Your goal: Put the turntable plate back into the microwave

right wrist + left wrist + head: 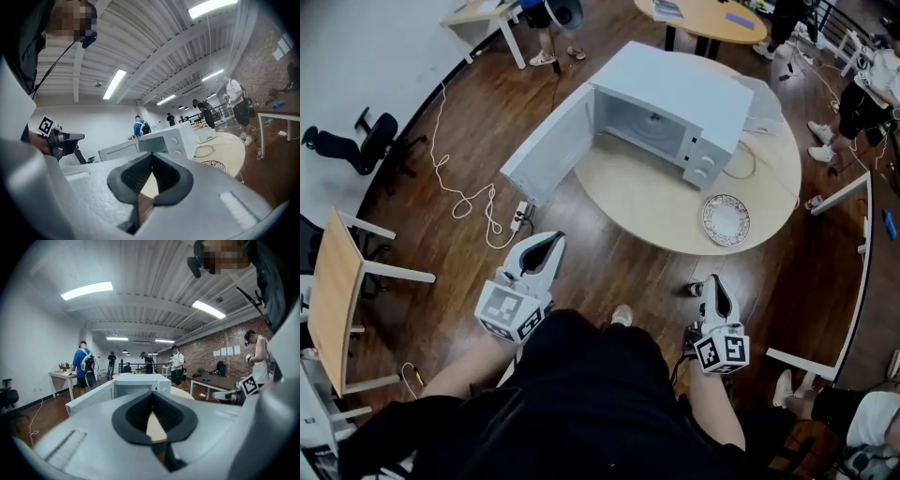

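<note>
The white microwave (670,98) stands on the round wooden table (647,202) with its door (544,148) swung wide open and its cavity bare. The patterned turntable plate (727,220) lies flat on the table to the microwave's right, near the front edge. Both grippers hang over the floor short of the table. My left gripper (548,244) points toward the open door, shut and holding nothing. My right gripper (715,284) is also shut and holds nothing, with the plate beyond it. The right gripper view shows the microwave (171,138) and the plate (217,165) ahead; the left gripper view shows the microwave (140,383).
A white cable (459,197) and a power strip (520,216) lie on the floor left of the table. A wooden chair (337,300) stands at far left and a white frame (853,272) at right. A cord (741,164) loops on the table. Several people stand around.
</note>
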Demonstrator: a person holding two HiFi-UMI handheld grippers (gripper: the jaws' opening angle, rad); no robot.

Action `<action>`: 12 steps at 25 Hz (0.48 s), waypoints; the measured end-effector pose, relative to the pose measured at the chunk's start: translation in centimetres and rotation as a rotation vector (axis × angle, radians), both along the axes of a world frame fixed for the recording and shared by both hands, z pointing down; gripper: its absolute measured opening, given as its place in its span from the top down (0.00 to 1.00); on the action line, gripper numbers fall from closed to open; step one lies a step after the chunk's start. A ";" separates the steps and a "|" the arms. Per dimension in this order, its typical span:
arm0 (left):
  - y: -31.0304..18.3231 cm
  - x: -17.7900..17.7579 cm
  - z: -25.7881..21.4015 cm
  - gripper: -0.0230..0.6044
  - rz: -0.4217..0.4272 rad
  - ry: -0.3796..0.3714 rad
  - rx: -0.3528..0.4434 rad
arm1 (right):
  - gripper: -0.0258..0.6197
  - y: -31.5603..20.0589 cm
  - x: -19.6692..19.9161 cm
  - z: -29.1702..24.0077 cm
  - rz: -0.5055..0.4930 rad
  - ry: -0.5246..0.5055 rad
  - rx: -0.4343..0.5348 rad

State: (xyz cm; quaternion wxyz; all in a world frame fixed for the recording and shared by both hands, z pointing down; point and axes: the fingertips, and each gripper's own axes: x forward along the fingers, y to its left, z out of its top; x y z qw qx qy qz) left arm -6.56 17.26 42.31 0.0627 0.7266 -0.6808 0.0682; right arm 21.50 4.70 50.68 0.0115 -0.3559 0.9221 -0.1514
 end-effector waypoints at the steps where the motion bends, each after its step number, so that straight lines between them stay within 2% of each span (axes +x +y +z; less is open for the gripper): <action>1: -0.3 0.3 -0.1 0.96 0.009 -0.008 0.002 | 0.96 -0.3 0.0 -0.1 -0.001 -0.007 -0.006; 3: -0.8 0.6 -0.3 0.96 0.020 -0.027 0.012 | 0.96 -0.3 -0.2 -0.3 -0.009 -0.010 -0.013; 8: -2.8 0.1 -0.3 0.96 0.012 -0.021 0.027 | 0.96 -0.4 -0.6 0.9 -0.036 0.019 -0.024; 12: -3.9 0.5 0.2 0.96 0.046 -0.031 0.010 | 0.96 -0.7 0.1 2.0 -0.019 0.044 -0.040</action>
